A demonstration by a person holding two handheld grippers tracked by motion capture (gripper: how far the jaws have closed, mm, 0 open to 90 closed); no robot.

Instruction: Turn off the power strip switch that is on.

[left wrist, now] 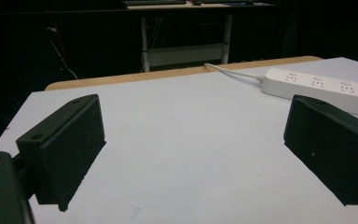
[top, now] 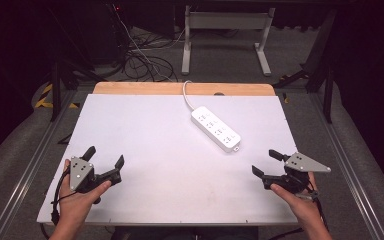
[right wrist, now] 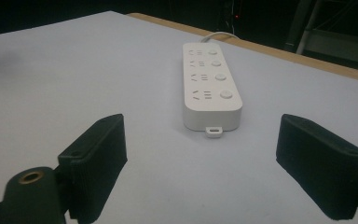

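A white power strip [top: 215, 129] with several sockets lies diagonally on the white table top [top: 155, 150], right of centre, its white cord [top: 186, 95] running off the far edge. In the right gripper view the power strip [right wrist: 210, 86] lies straight ahead, its near end a short way beyond the jaws. In the left gripper view the power strip [left wrist: 321, 88] lies at the far right. My left gripper [top: 105, 157] rests at the near left, open and empty. My right gripper [top: 267, 162] sits at the near right, open and empty, pointing toward the strip.
A wooden strip [top: 180, 88] borders the table's far edge. Beyond it stand a white metal table frame [top: 225, 35] and tangled cables [top: 140, 62] on the floor. Metal rails [top: 35, 155] run along both sides of the table.
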